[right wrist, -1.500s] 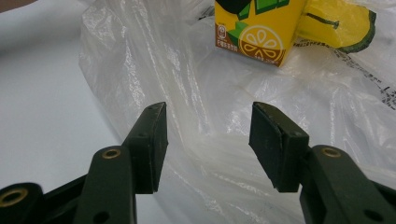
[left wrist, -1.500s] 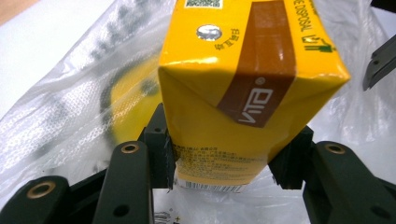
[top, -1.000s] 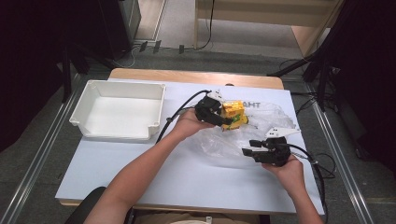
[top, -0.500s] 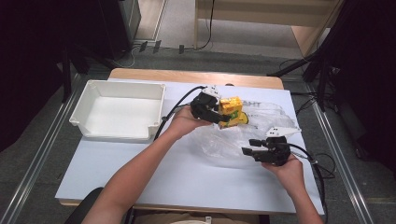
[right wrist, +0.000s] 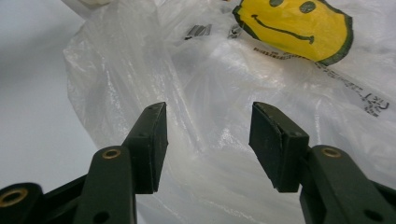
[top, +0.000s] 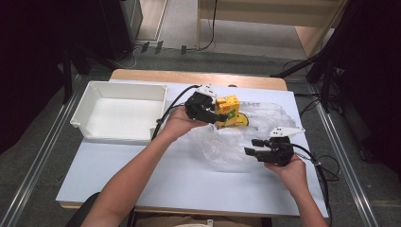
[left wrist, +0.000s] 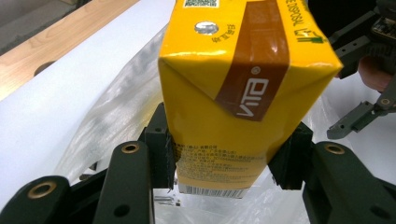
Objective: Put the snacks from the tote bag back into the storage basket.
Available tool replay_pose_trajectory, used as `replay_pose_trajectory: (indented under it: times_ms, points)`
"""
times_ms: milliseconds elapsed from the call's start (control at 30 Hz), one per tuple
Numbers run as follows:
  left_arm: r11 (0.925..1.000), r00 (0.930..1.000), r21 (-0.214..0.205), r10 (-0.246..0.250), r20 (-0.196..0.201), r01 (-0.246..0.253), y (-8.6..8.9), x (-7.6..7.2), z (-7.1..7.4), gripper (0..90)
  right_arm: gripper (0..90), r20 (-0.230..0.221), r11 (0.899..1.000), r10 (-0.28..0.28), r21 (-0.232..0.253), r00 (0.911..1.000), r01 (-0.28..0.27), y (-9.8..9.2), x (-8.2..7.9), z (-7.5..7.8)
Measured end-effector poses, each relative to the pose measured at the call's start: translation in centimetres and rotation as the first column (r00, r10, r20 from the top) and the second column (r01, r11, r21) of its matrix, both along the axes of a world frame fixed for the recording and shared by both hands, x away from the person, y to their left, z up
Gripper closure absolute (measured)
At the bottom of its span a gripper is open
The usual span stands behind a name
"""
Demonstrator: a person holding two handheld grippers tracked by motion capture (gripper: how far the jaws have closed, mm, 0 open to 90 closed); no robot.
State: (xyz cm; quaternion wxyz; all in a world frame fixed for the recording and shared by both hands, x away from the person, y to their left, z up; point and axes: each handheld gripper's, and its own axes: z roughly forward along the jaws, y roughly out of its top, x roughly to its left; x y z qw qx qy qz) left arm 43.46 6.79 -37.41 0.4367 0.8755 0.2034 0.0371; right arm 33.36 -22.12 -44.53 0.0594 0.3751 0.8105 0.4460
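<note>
Right jaws empty, left jaws holding a carton over the bag.

Nearest, the right gripper [top: 256,147] hangs wide open with nothing between its jaws, beside the clear plastic bag [top: 236,142]. Farther off, the left gripper [top: 218,113] is clamped on a yellow drink carton [left wrist: 243,88], lifted above the bag; the white tray [top: 118,113] sits apart.

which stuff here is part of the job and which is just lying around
In the job:
- yellow drink carton, clamped in the left gripper
- clear plastic bag with a smiley print, in front of the open right gripper

Lying about:
- white bin, empty, at the table's left
- cables beside the table
</note>
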Motion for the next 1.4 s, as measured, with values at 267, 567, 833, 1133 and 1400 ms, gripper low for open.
replay_pose_trajectory:
  times_ms: [267,567,833,1133,1400]
  points:
    - [0.9999,0.9999,-0.009,0.011,0.006,-0.011,0.8,-0.2,0.6,52.3,47.9,-0.001,1.0,0.003,0.006,1.0,-0.003,0.1,0.2,-0.1]
    - [0.9999,1.0,-0.009,0.008,-0.003,-0.008,1.2,-0.4,1.6,52.3,47.9,0.0,1.0,0.004,0.008,1.0,-0.004,0.1,0.2,0.0]
    - [0.9984,0.998,0.009,-0.055,-0.031,0.055,0.7,-1.1,0.8,52.3,47.9,0.004,1.0,-0.003,0.021,1.0,0.003,0.1,0.1,0.1]
    - [0.9985,0.9984,-0.004,-0.054,-0.018,0.054,1.5,-2.0,2.3,52.2,47.9,0.006,1.0,-0.001,0.02,1.0,0.001,0.1,0.0,0.2]
    - [0.9993,0.999,0.001,-0.037,-0.027,0.037,1.7,-1.3,1.5,52.2,56.4,0.02,0.999,-0.02,0.049,0.9996,0.019,0.0,0.3,0.5]
